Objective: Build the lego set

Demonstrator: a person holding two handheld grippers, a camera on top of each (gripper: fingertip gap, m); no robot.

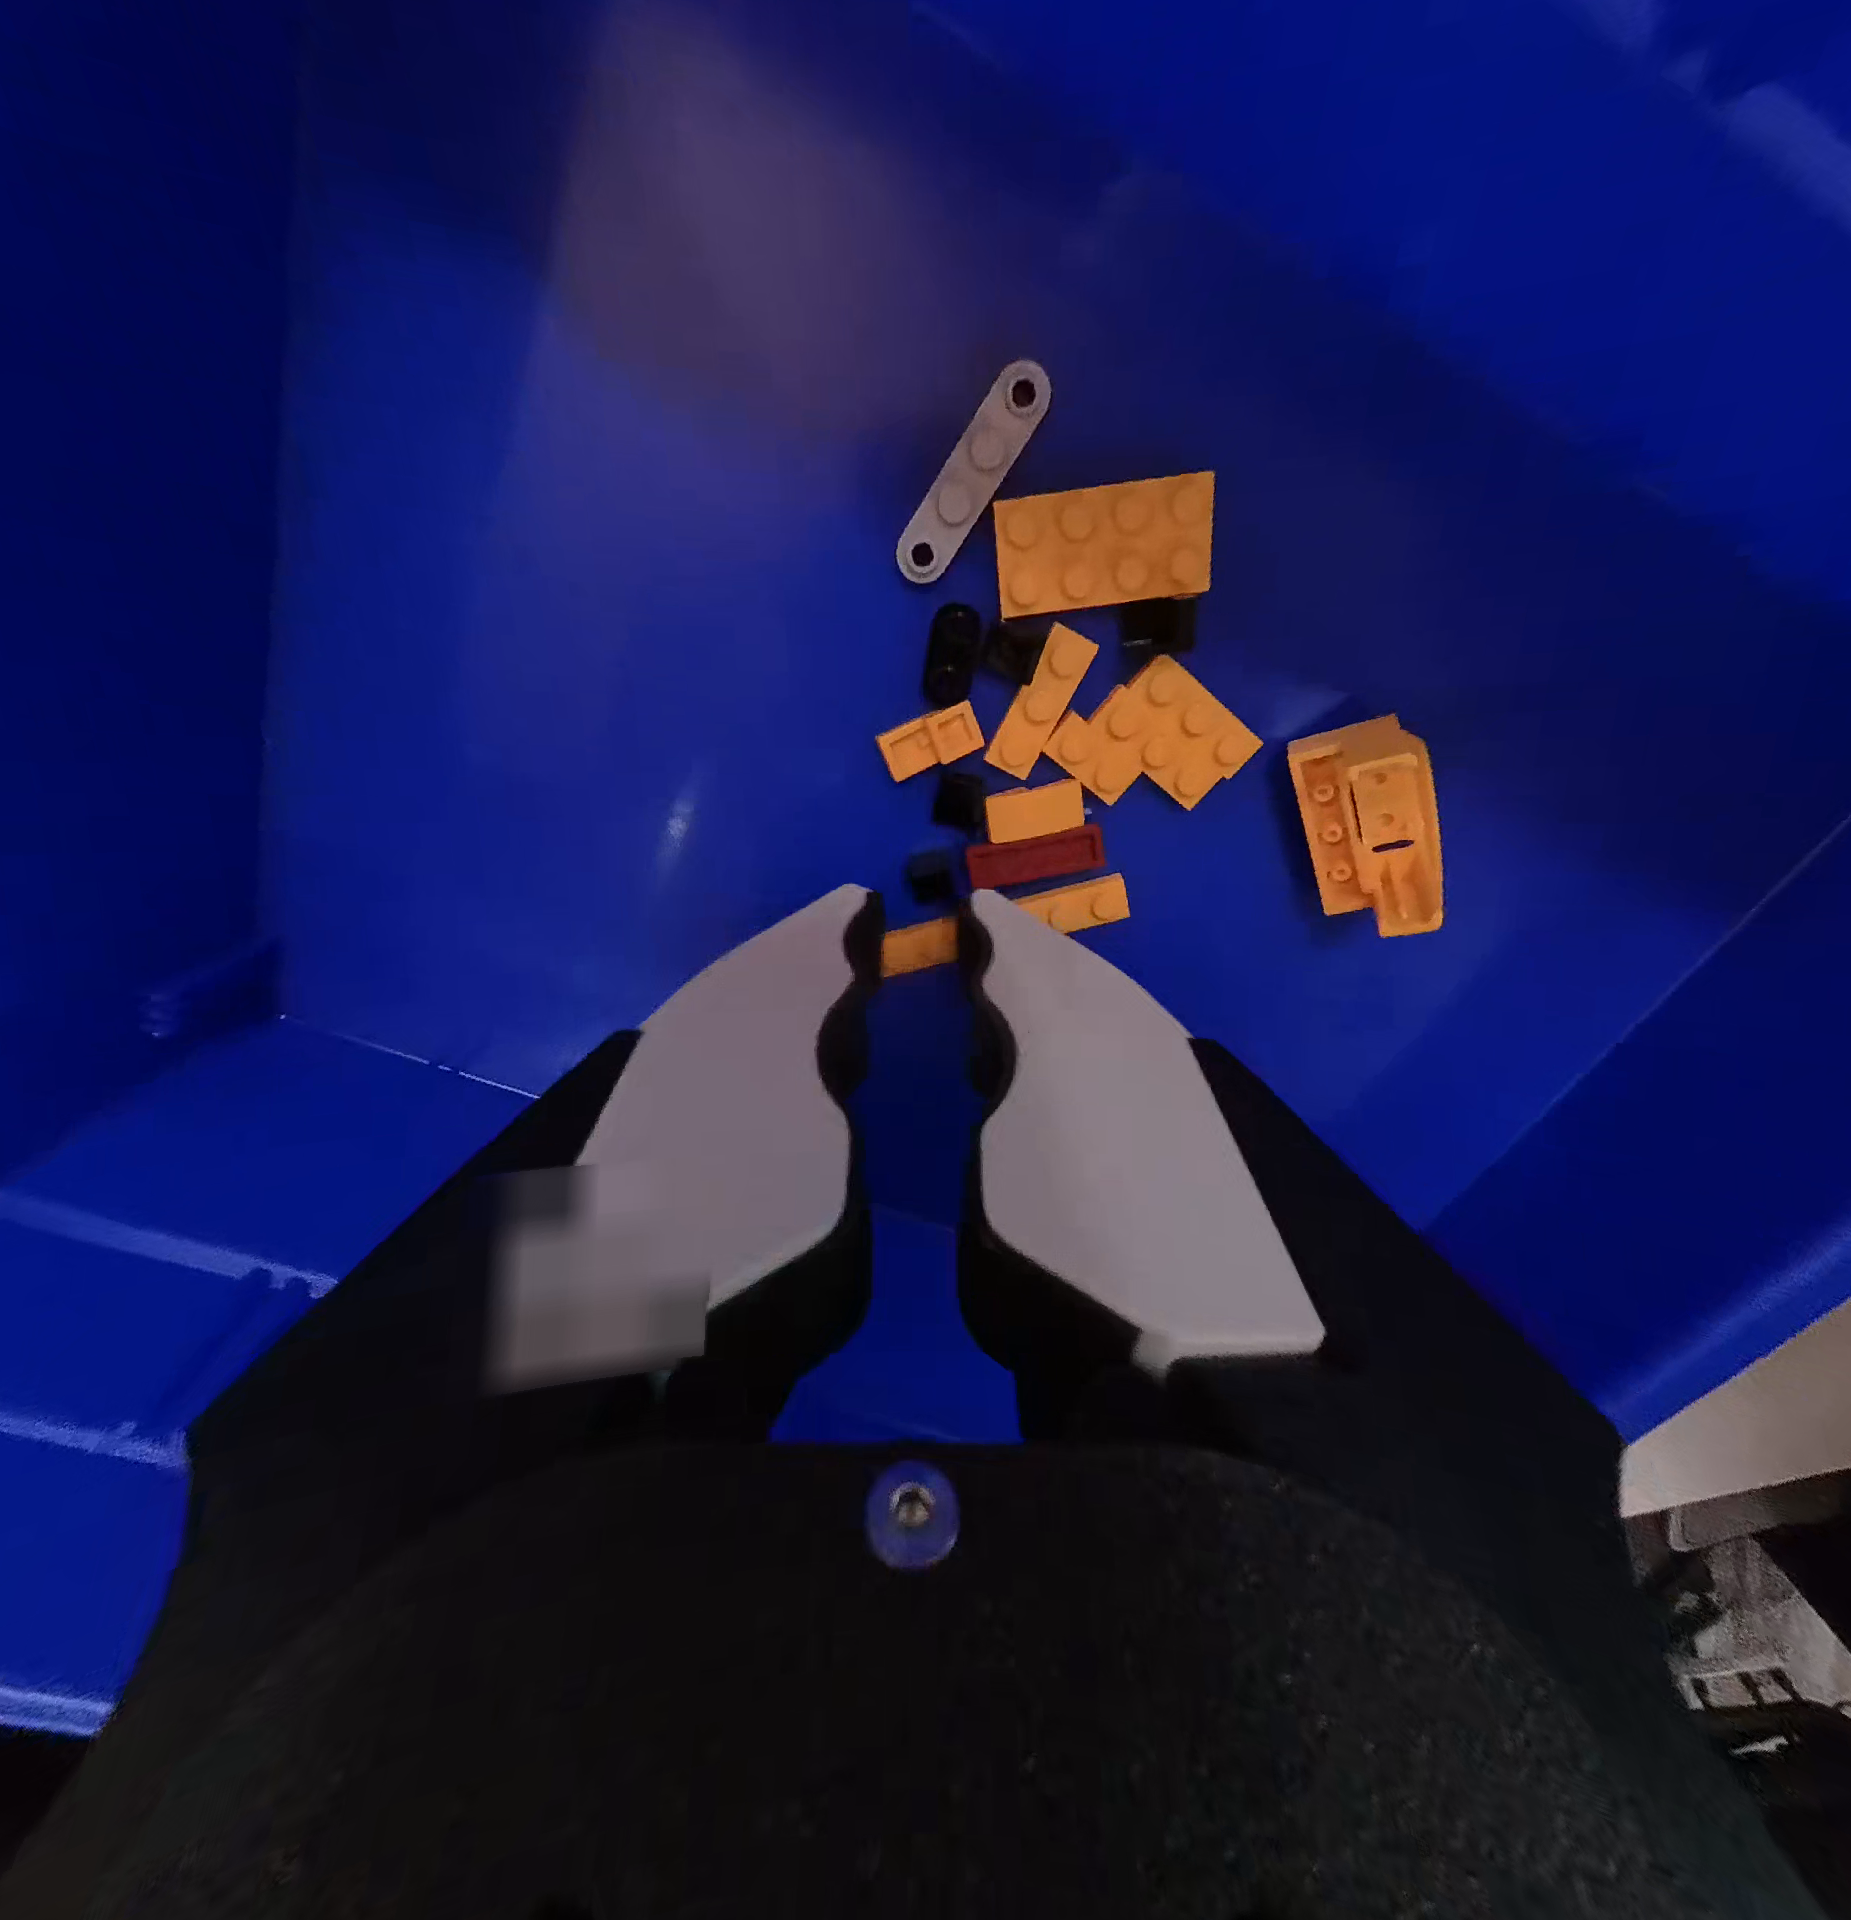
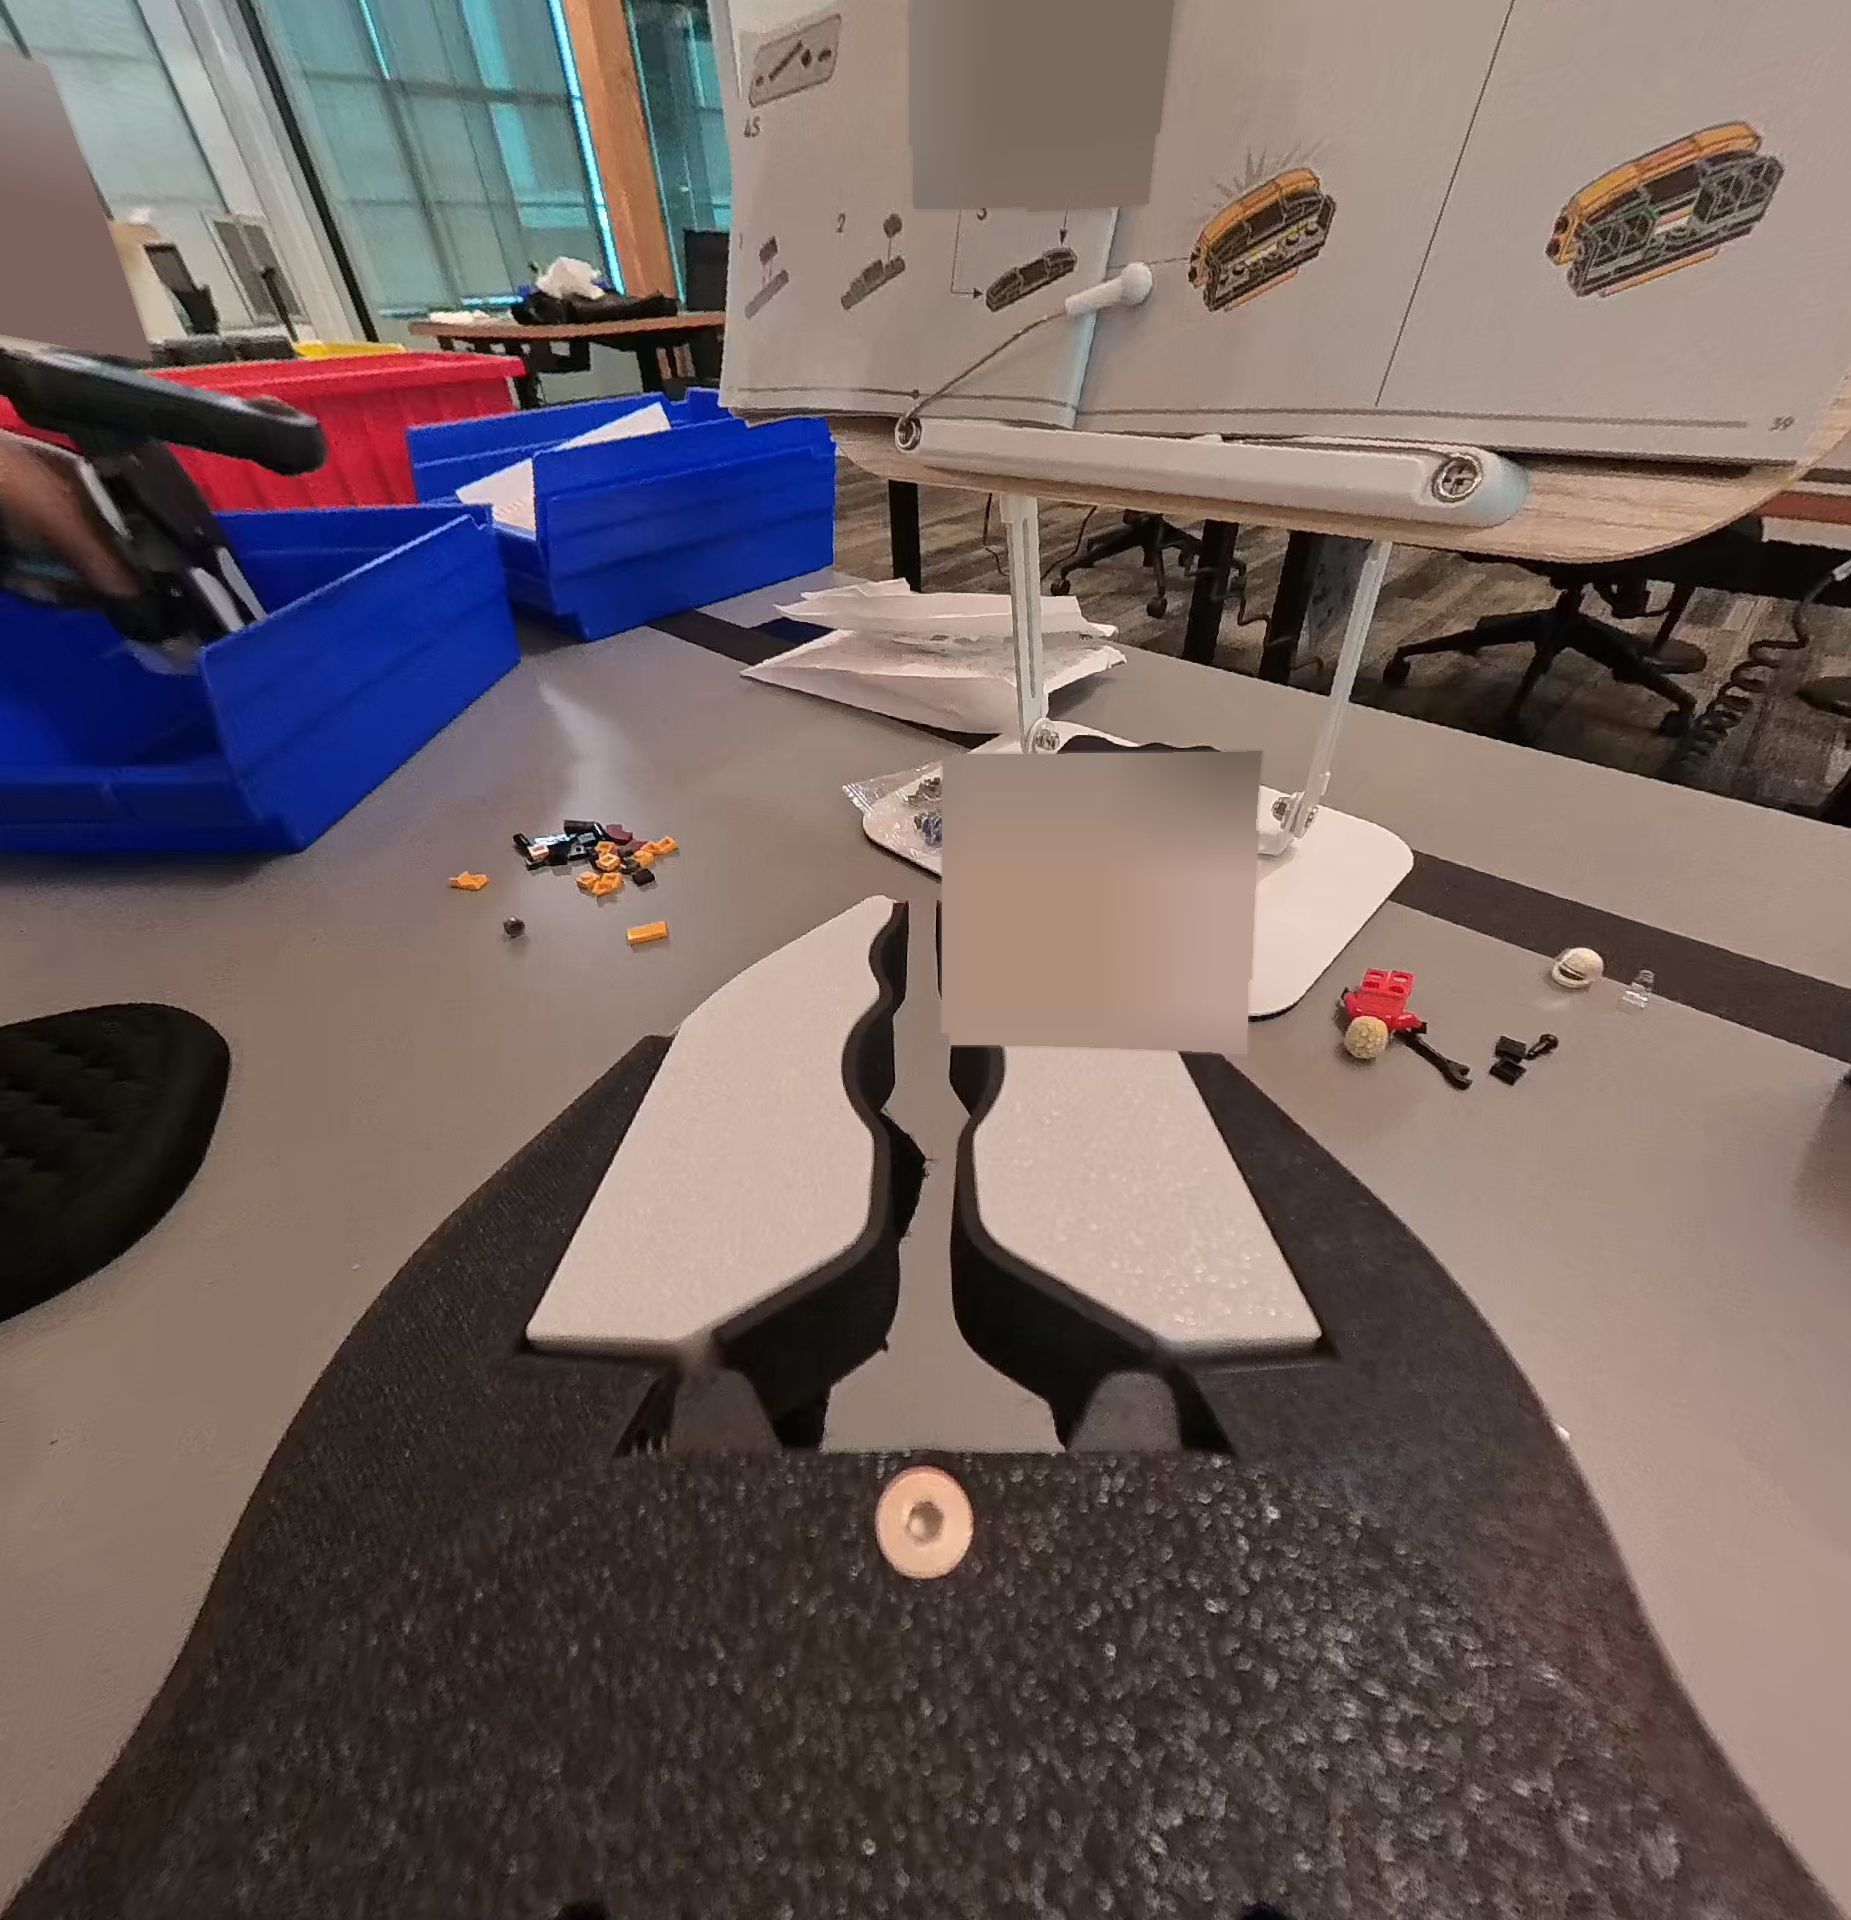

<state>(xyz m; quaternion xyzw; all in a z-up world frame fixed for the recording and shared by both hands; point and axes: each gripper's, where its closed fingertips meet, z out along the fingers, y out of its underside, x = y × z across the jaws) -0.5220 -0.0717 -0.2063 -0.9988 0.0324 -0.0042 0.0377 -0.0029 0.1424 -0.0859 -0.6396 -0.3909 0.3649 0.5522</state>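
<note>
Left gripper (image 1: 921, 914) pinched an orange plate (image 1: 919, 945) inside the blue bin (image 1: 433, 623); right gripper (image 2: 921, 914) hung nearly closed, empty — loose bricks (image 2: 599, 857) everywhere; building looked barely underway.

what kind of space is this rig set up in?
Looks like an open office or lab workspace. A grey table carries blue parts bins and an instruction booklet on a stand; beyond it are rolling office chairs and large glass windows.
</note>
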